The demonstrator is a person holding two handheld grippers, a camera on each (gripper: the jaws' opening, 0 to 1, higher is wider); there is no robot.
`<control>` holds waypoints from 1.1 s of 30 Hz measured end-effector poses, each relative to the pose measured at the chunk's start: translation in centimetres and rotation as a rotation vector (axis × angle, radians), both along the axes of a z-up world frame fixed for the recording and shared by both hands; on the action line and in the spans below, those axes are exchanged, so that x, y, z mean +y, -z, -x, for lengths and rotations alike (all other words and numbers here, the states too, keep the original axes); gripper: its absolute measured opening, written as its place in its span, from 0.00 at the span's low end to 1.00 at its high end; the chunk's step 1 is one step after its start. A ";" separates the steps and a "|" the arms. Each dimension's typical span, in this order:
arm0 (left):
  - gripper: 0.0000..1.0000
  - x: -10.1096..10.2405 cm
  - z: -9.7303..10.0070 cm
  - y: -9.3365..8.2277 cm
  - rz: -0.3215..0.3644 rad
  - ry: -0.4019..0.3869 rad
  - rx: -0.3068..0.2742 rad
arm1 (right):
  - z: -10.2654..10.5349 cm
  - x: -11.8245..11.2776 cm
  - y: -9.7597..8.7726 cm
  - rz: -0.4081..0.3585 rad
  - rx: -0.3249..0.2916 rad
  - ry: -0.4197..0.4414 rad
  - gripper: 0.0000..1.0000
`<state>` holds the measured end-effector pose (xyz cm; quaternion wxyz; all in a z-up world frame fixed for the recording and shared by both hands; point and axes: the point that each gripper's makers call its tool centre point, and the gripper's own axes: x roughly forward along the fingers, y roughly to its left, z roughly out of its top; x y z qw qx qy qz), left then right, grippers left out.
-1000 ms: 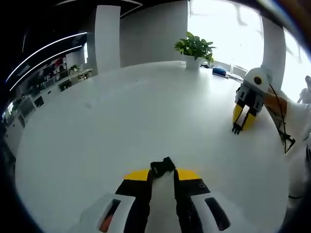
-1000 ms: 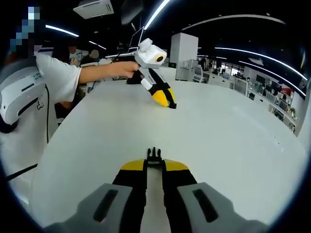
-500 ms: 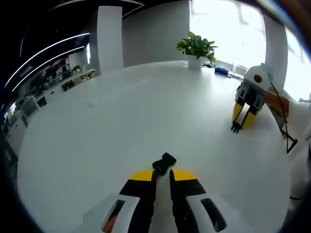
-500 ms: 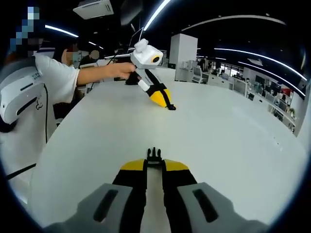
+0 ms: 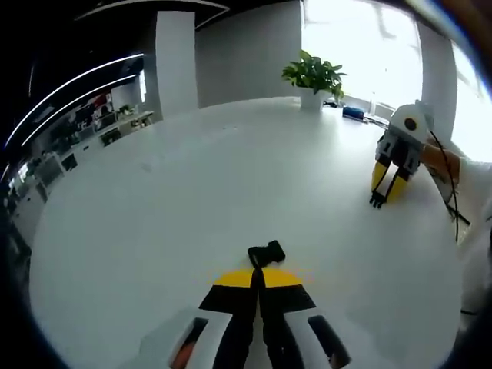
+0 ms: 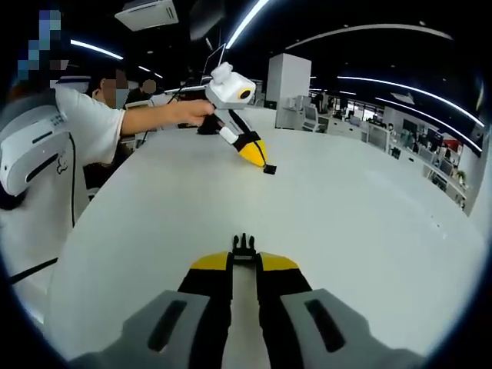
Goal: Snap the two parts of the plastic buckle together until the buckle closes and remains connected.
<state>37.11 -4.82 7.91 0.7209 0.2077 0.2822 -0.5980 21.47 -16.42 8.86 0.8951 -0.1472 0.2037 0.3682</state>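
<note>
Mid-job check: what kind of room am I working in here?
Likely an open-plan office: a large white table with a potted plant by bright windows, rows of desks behind, and strip ceiling lights.

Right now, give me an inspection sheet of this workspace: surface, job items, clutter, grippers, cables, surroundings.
Surface: white table, large and glossy.
Job's things: black socket half at the tip of the left gripper; black pronged half at the tip of the right gripper. The halves are far apart, not joined.
Clutter: potted plant and a blue item at the far table edge.
Grippers: left jaws closed on the socket half; right jaws closed on the pronged half.
Cables: a thin black cable near the right gripper.
Surroundings: open office with desks, white columns, bright window; a person's arm holds the left gripper.
</note>
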 end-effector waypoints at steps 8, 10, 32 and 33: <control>0.06 0.2 0.0 -0.6 0.019 -0.001 -0.017 | -0.2 0.0 0.0 -0.004 -0.001 -0.001 0.11; 0.08 0.2 0.0 -0.8 0.022 0.004 -0.023 | -0.2 0.0 0.0 -0.004 -0.001 -0.001 0.11; 0.20 -0.7 -0.1 -1.7 -0.034 0.187 -0.119 | 0.3 0.7 -0.2 0.006 0.002 -0.092 0.11; 0.20 -0.8 -0.1 -1.8 -0.032 0.192 -0.116 | 0.3 0.7 -0.2 0.006 0.003 -0.096 0.11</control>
